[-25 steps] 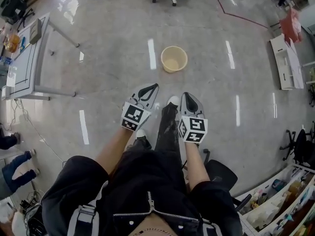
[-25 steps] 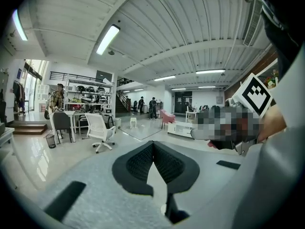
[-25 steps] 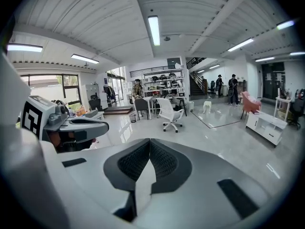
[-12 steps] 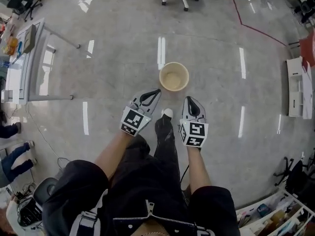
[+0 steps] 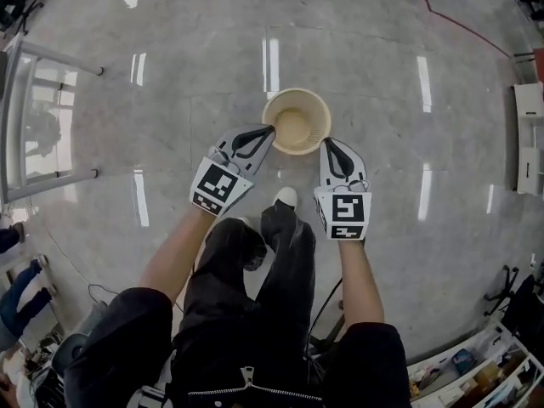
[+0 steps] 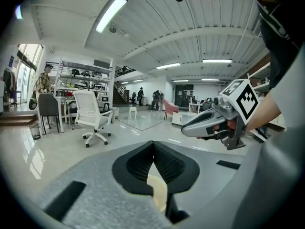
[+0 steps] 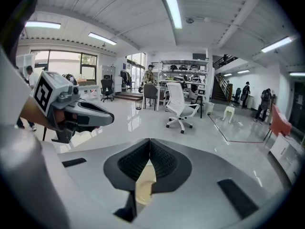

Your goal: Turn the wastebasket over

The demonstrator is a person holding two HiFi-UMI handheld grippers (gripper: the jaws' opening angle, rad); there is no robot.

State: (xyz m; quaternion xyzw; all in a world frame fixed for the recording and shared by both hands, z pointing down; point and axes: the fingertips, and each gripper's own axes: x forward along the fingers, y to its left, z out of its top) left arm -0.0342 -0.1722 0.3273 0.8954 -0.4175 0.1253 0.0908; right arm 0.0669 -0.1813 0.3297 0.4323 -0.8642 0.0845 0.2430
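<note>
A round beige wastebasket (image 5: 296,121) stands upright on the grey floor, its mouth facing up. My left gripper (image 5: 269,129) is shut and empty, its tip at the basket's left rim. My right gripper (image 5: 327,144) is also shut and empty, its tip just off the basket's lower right rim. In the left gripper view the closed left gripper (image 6: 153,144) shows a beige sliver of the wastebasket (image 6: 158,191) below its tip, and the right gripper (image 6: 212,124) hangs to the right. In the right gripper view the closed right gripper (image 7: 149,142) has the wastebasket (image 7: 144,184) under it, with the left gripper (image 7: 78,113) at the left.
The person's legs and a white shoe (image 5: 286,196) stand right behind the basket. A white table frame (image 5: 51,117) is at the left, white shelving (image 5: 529,134) at the right edge. A white office chair (image 7: 180,106) stands further off, and people are in the far background.
The person has walked up to the basket, which now sits closer in view. Both grippers have gone forward and down to its rim, still shut.
</note>
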